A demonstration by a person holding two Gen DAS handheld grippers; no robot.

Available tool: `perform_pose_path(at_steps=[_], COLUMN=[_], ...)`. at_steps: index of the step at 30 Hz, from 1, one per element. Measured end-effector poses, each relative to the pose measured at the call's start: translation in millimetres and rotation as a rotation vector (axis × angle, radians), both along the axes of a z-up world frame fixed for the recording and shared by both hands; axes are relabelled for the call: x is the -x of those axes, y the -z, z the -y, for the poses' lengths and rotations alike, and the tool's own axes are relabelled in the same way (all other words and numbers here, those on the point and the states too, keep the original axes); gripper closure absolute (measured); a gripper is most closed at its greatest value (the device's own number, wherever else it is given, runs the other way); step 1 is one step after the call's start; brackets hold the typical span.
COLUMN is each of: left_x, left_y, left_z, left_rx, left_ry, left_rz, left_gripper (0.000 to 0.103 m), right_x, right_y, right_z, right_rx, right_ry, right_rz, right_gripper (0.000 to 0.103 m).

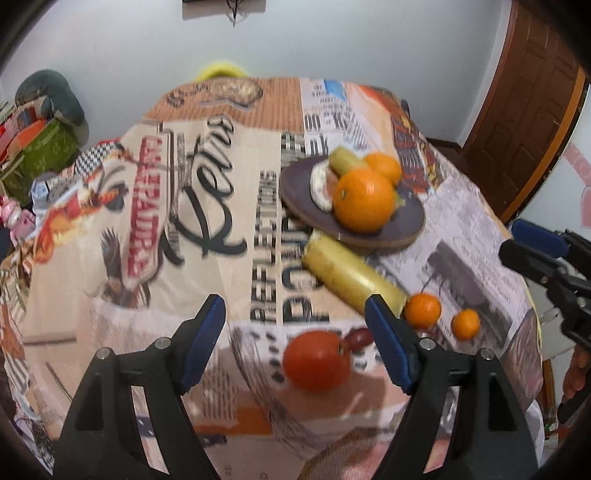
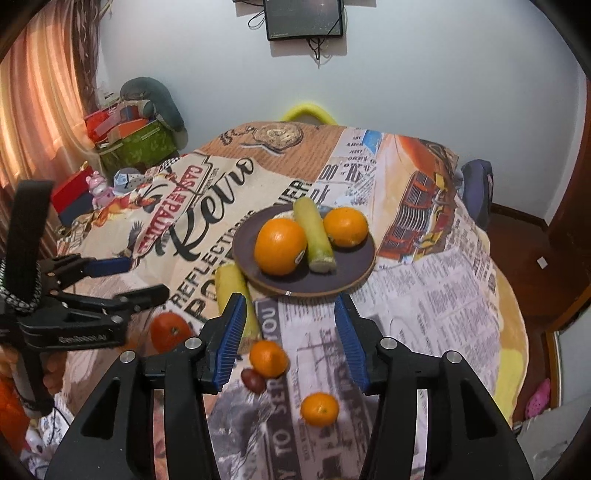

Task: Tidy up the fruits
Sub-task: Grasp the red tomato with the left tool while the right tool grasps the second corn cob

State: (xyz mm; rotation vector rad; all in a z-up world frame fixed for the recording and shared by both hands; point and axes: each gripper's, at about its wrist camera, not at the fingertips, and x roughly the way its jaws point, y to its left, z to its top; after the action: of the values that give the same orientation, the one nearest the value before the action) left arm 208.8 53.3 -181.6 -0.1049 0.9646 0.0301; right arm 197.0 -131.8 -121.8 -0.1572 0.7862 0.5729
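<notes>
Nearest my right claw [image 2: 291,339], whose blue-padded fingers [image 2: 231,339] stood wide apart and held nothing, lay a small mandarin [image 2: 320,409] on the newspaper-print tablecloth [image 2: 443,295], with a second mandarin [image 2: 268,358] just beyond it between the fingers and a dark red grape [image 2: 253,380] touching that second fruit's near-left side. To the left, my left claw [image 1: 295,332] likewise hung wide and empty above a red-orange fruit [image 1: 317,360], which sat on the cloth between its fingers [image 1: 207,328]; the same grape [image 1: 357,339] lay just beside that fruit on its right. Farther on, a long pale-yellow fruit [image 1: 351,275] lay on the cloth, its far end close against the near rim of the dark round plate [image 2: 343,273], though contact could not be confirmed. On the plate rested a large orange [image 2: 280,246] at the left, a smaller orange [image 2: 345,226] at the right, and a pale green stalk-like piece [image 2: 314,232] lying between the two, its cut end toward me. In the left wrist view a whitish item on the plate beside the large orange was too blurred to identify. Beyond the table, a yellow chair back [image 2: 308,110] showed against the white wall, a dark screen [image 2: 304,18] hung above it, and a green box [image 2: 138,146] of clutter stood at the far left.
</notes>
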Motion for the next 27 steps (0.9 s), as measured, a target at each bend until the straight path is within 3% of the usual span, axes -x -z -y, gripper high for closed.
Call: perform_pose_path(at_steps=[10,12,17,27], left_x=[9,9,9,21], left_y=[51,55,53,36], left_z=[9,9,7,-27], left_rx=[0.048,0.063,0.1,0.078], left_ry=[0.035,0.032,0.057,0.01], left_rz=[-0.115,-0.119,-0.093,-0.012], left_gripper=[0.025,0.031,0.054,0.054], right_x=[9,9,7,-14], right_y=[23,26,29,52], right_z=[-5,-7,-18,-67], right_rx=[0.007,0.003,0.013,0.036], right_ry=[-0.012,-0.019,-0.038,-0.133], right_rz=[-0.062,-0.08,-0.09,-0.174], right_gripper=[0.057,0.057,0.057,0.057])
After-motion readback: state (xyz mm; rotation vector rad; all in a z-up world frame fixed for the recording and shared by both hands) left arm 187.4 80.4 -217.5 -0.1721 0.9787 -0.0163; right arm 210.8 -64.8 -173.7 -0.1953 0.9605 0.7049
